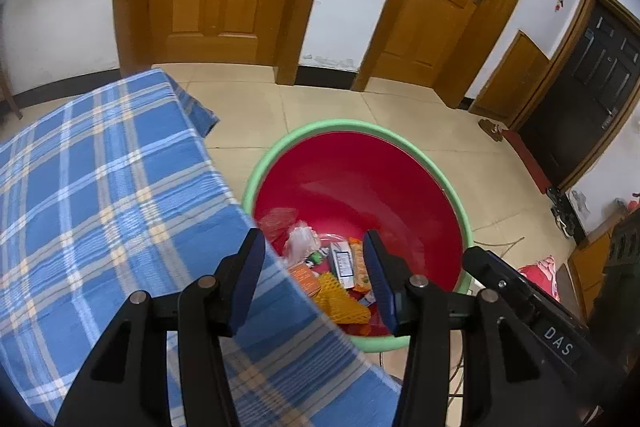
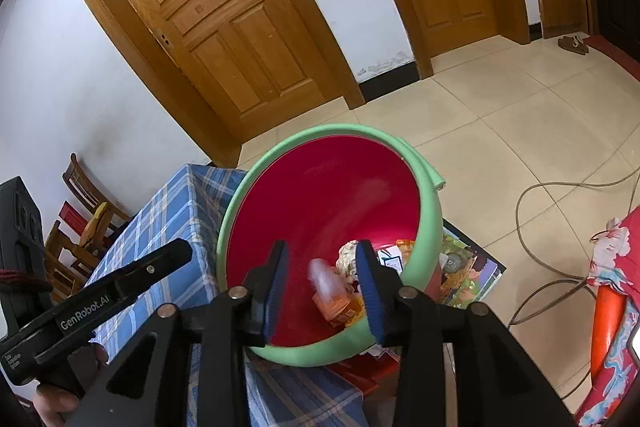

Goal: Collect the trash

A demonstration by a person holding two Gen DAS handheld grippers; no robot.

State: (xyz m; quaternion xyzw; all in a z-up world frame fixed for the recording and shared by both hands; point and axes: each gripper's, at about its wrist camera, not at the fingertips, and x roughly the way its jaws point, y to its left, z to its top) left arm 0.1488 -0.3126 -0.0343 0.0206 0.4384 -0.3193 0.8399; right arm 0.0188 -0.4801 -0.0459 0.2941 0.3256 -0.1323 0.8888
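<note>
Your right gripper [image 2: 322,291] hangs directly above the red basin [image 2: 320,195], fingers apart, empty; a blurred wrapper [image 2: 324,281] appears between them. Your left gripper [image 1: 314,281], also apart, straddles the tablecloth [image 1: 100,187] edge.

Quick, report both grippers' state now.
Left gripper: open, holding nothing.
Right gripper: open, empty, above the green-rimmed red plastic basin.

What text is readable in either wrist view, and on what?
"DAS": white label on the right gripper body, seen from the left wrist view.
"GenRobot.AI": side of the left gripper body, seen from the right wrist view.
Smaller print near that gripper's rear: too small to read.
Packaging print in the basin: too small or blurred.
</note>
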